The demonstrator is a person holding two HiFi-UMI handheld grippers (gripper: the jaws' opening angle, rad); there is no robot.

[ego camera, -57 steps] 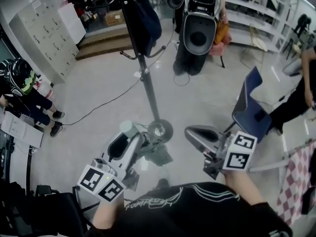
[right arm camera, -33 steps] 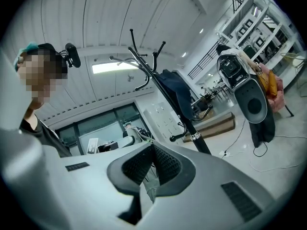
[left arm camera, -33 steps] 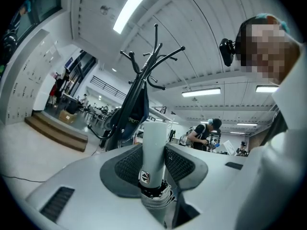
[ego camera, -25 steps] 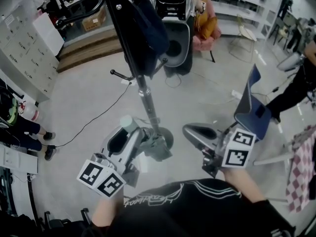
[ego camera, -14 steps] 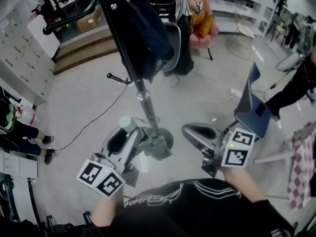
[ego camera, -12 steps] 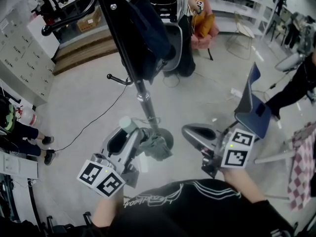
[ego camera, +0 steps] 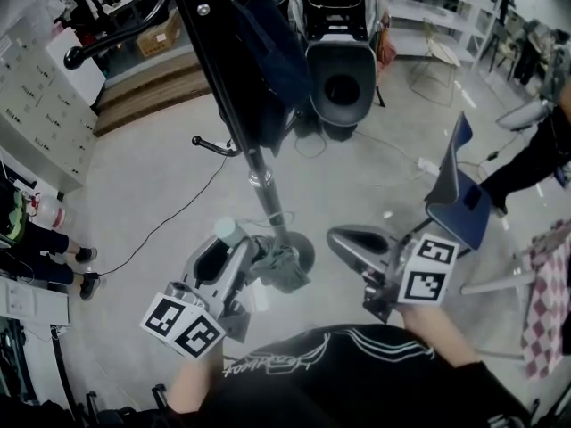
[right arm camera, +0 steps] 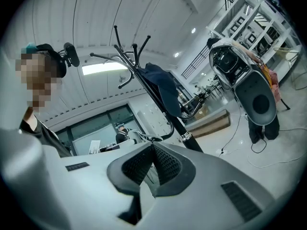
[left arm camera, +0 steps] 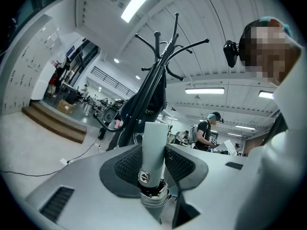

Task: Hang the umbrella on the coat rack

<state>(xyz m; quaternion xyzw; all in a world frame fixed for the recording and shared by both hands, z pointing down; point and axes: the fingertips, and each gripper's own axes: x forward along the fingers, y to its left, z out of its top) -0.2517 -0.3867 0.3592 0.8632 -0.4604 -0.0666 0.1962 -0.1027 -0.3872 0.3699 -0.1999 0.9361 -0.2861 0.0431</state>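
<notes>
My left gripper [left arm camera: 154,163] is shut on the folded grey umbrella [left arm camera: 154,143]; its smooth handle stands upright between the ribbed pads. In the head view that gripper [ego camera: 245,255] is at lower left, with the umbrella's bunched fabric [ego camera: 284,267] hanging from it near the rack's base. The black coat rack [ego camera: 234,114] rises just ahead, and a dark garment [ego camera: 268,52] hangs on it. Its curved hooks [left arm camera: 165,42] fan out high above the umbrella. My right gripper [right arm camera: 153,163] is shut with nothing in it, and in the head view it [ego camera: 346,239] is right of the rack's pole.
A blue chair [ego camera: 457,194] stands to the right, with a checked cloth [ego camera: 544,310] beyond it. A big grey and black machine [ego camera: 342,69] is behind the rack. Wooden steps [ego camera: 152,92] and lockers [ego camera: 40,105] lie at far left, and a cable [ego camera: 174,214] crosses the floor.
The rack and its dark garment loom larger than in the earliest frame. The grey machine behind has come back into view. The left gripper still holds the umbrella.
</notes>
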